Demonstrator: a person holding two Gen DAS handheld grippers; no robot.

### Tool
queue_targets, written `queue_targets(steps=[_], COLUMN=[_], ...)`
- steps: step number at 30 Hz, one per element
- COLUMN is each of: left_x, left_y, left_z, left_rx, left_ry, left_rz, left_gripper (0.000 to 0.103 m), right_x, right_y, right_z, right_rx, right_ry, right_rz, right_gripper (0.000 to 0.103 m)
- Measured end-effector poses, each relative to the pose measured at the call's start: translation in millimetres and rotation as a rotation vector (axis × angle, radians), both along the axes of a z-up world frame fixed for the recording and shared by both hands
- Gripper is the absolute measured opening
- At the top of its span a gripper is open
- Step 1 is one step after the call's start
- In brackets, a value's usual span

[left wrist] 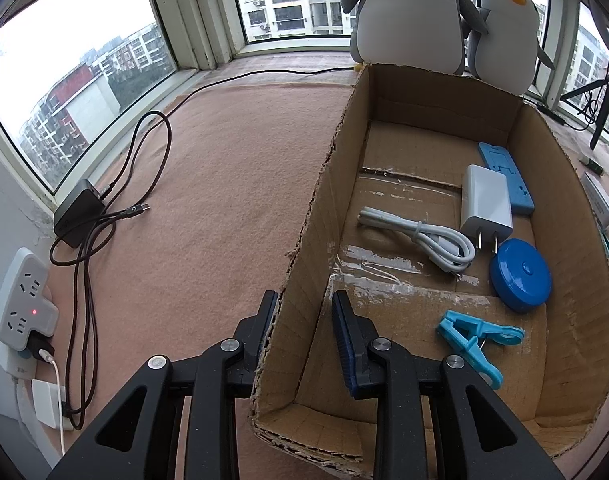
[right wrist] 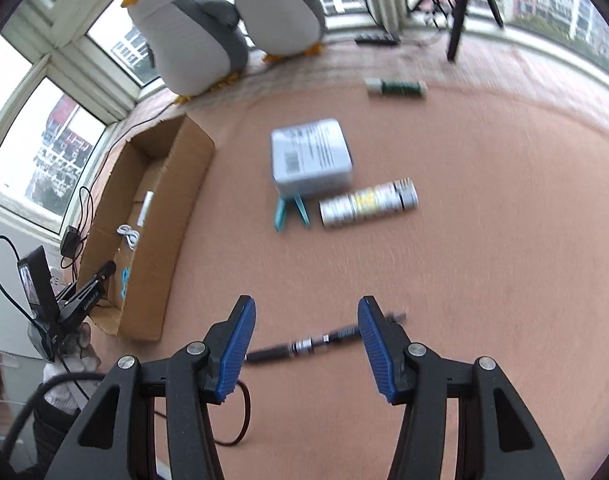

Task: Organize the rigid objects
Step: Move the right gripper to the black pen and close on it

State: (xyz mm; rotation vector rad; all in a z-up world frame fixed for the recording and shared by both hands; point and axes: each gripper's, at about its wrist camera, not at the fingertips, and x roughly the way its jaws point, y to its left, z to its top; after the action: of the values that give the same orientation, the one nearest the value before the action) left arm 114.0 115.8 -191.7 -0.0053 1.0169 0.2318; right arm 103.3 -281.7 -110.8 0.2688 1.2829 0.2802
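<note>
Left wrist view: the left gripper [left wrist: 304, 312] is seen straddling the near-left wall of an open brown cardboard box [left wrist: 304, 240], one finger outside, one inside; the wall sits between the fingers, but whether it is pinched cannot be told. Inside the box are found a coiled white cable [left wrist: 420, 240], a white wall charger with two prongs [left wrist: 486, 206], a flat blue rectangular block [left wrist: 504, 178] behind and touching the charger, a round blue disc-shaped case [left wrist: 520, 274] just beside the prongs, and a light-blue plastic clip [left wrist: 478, 340] nearest the gripper. Two grey-and-white plush penguins [left wrist: 412, 12] are seen behind the box by the window. A black power adapter with dark cables [left wrist: 78, 212] and a white power strip [left wrist: 22, 300] are noted at left on the pink felt-covered worktop [left wrist: 224, 184].

Right wrist view, blurred: the right gripper [right wrist: 306, 340] is held spread wide, released, nothing grasped. A black pen [right wrist: 304, 346] lies on the worktop between and beyond the fingers. Further off are seen a grey printed rectangular box [right wrist: 310, 156], a silver-and-yellow cylindrical tube [right wrist: 368, 202] just beside it, and teal tweezers-like clip [right wrist: 290, 210] at the box's near edge. A green-and-white tube [right wrist: 396, 88] lies well apart. The cardboard box is at left.
</note>
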Motion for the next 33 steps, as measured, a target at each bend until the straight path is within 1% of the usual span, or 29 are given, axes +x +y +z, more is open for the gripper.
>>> queue_targets(steps=[4, 5, 6, 10, 12, 17, 21, 24, 30, 33], left_x=[0, 0, 0, 0, 0, 0, 0, 0, 0, 0], left_y=[-1, -1, -1, -1, -1, -1, -1, -1, -1, -1], left_z=[0, 0, 0, 0, 0, 0, 0, 0, 0, 0], left_rx=[0.001, 0.002, 0.001, 0.001, 0.001, 0.001, 0.002, 0.001, 0.002, 0.002], left_ry=[0.000, 0.000, 0.000, -0.001, -0.001, 0.000, -0.001, -0.001, -0.001, 0.000], left_rz=[-0.001, -0.001, -0.002, -0.001, -0.001, 0.000, 0.000, 0.000, 0.000, -0.001], left_gripper=[0.029, 0.029, 0.029, 0.029, 0.029, 0.029, 0.029, 0.029, 0.029, 0.029], right_x=[-11, -12, -13, -13, -13, -4, 8, 18, 33, 41], right_y=[-7, -7, -7, -3, 0, 4, 4, -2, 4, 10], right_z=[-21, -26, -33, -48, -54, -58, -55, -59, -58, -58], right_rx=[0.020, 0.030, 0.045, 0.076, 0.085, 0.072, 0.016, 0.032, 0.005, -0.028], right_ry=[0.065, 0.084, 0.109, 0.158, 0.174, 0.169, 0.128, 0.136, 0.131, 0.102], right_rz=[-0.046, -0.055, -0.063, -0.080, -0.087, -0.109, -0.127, -0.144, -0.112, -0.093], right_gripper=[0.048, 0.044, 0.037, 0.029, 0.021, 0.020, 0.020, 0.020, 0.020, 0.018])
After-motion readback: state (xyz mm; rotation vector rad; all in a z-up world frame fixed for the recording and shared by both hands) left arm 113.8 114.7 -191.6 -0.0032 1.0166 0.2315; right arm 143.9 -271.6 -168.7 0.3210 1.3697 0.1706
